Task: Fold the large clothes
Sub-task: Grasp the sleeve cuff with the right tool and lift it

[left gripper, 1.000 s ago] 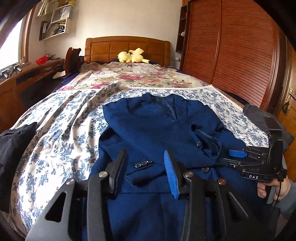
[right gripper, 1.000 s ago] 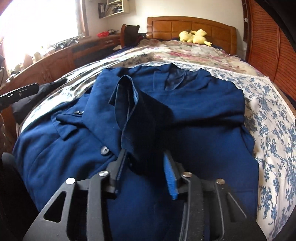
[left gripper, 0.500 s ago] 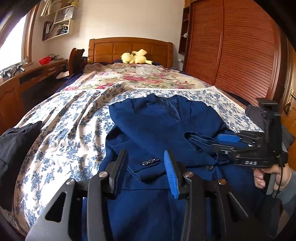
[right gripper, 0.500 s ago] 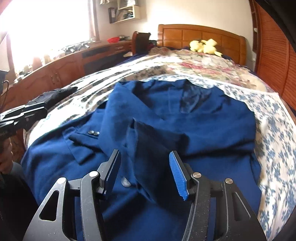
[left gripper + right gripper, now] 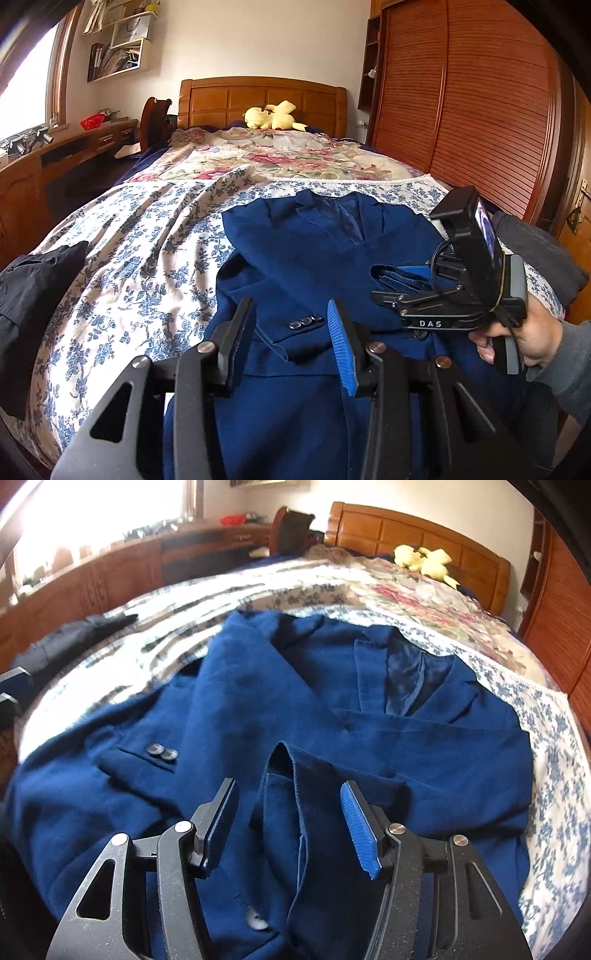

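Right gripper (image 5: 288, 825) jaws just spread, sleeve (image 5: 295, 805) loose between; left gripper (image 5: 290, 343) jaws parted, empty. Jacket (image 5: 314, 258) judged soft, heavy; hem grip advised.

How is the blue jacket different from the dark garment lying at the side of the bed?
The blue jacket is spread flat in the middle of the bed, its sleeves folded across the front; the black garment lies crumpled at the bed's edge. The jacket shows buttons and lapels; the black one shows no detail. Both rest on the blue-flowered bedspread.
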{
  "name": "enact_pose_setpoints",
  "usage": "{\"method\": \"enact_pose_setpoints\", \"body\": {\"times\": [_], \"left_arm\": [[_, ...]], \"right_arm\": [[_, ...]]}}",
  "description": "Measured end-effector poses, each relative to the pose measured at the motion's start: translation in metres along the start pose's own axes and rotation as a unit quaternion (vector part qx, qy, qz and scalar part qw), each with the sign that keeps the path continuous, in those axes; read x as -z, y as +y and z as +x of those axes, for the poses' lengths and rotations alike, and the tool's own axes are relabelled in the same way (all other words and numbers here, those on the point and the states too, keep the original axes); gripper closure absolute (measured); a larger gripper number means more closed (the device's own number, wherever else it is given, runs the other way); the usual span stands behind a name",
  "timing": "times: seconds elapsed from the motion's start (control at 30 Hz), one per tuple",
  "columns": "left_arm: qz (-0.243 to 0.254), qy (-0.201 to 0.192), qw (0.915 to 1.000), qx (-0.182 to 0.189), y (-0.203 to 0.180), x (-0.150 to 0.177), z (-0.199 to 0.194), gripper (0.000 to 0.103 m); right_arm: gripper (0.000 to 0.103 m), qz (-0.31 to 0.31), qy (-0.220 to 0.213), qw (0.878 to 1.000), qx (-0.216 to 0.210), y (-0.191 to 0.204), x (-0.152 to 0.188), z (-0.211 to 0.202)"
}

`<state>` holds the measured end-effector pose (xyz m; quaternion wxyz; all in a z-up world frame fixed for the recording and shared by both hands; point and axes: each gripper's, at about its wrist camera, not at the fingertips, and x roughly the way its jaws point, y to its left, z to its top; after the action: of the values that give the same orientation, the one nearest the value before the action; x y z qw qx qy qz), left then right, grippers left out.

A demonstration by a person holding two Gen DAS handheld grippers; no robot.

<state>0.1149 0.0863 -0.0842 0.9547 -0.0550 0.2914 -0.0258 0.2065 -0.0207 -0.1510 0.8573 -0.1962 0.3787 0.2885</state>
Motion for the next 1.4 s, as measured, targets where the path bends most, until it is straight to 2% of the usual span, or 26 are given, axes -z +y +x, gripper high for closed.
{"method": "enact_pose_setpoints", "body": {"times": [0.17, 0.2, 0.23, 0.27, 0.3, 0.37, 0.53, 0.7, 0.87, 1.0, 1.1, 1.17, 1.4], "left_arm": [[0.001, -0.003, 1.0, 0.0, -0.001, 0.0, -0.003, 0.064], [0.001, -0.004, 1.0, 0.001, -0.001, 0.0, -0.004, 0.064], [0.001, -0.004, 1.0, 0.0, -0.001, 0.0, -0.003, 0.064], [0.002, -0.004, 1.0, 0.0, -0.002, 0.0, -0.003, 0.064], [0.002, -0.004, 1.0, 0.0, -0.002, 0.0, -0.003, 0.064], [0.001, -0.004, 1.0, 0.0, -0.002, 0.0, -0.003, 0.064], [0.0, -0.008, 1.0, 0.003, -0.002, -0.001, -0.005, 0.064], [0.0, -0.009, 1.0, 0.003, -0.002, -0.001, -0.005, 0.064], [0.0, -0.01, 0.9999, 0.004, -0.002, -0.001, -0.005, 0.064], [0.001, -0.01, 0.9999, 0.005, -0.002, -0.001, -0.006, 0.064], [0.003, -0.009, 0.9999, 0.005, -0.003, -0.001, -0.005, 0.064], [0.005, -0.009, 0.9999, 0.005, -0.004, -0.001, -0.004, 0.064], [0.011, -0.004, 0.9999, 0.004, -0.007, 0.0, 0.0, 0.064]], "right_arm": [[0.045, -0.033, 0.01, 0.999, 0.016, 0.003, 0.006, 0.009], [0.05, -0.033, 0.013, 0.999, 0.015, 0.002, 0.007, 0.01], [0.068, -0.031, 0.013, 0.999, 0.013, 0.0, 0.009, 0.01], [0.078, -0.028, 0.015, 0.999, 0.008, -0.004, 0.012, 0.01], [0.092, -0.026, 0.015, 1.0, 0.007, -0.006, 0.014, 0.009], [0.095, -0.017, 0.008, 1.0, 0.0, -0.013, 0.018, 0.003], [0.096, 0.026, -0.073, 0.997, -0.001, -0.04, 0.014, -0.052], [0.097, 0.045, -0.153, 0.987, -0.003, -0.057, -0.002, -0.13], [0.097, 0.052, -0.191, 0.98, -0.001, -0.061, -0.009, -0.183], [0.097, 0.07, -0.191, 0.979, 0.011, -0.065, 0.003, -0.204], [0.097, 0.085, -0.176, 0.98, 0.031, -0.068, 0.02, -0.204], [0.097, 0.097, -0.153, 0.983, 0.04, -0.073, 0.033, -0.193], [0.096, 0.135, -0.087, 0.987, 0.021, -0.082, 0.075, -0.153]]}}
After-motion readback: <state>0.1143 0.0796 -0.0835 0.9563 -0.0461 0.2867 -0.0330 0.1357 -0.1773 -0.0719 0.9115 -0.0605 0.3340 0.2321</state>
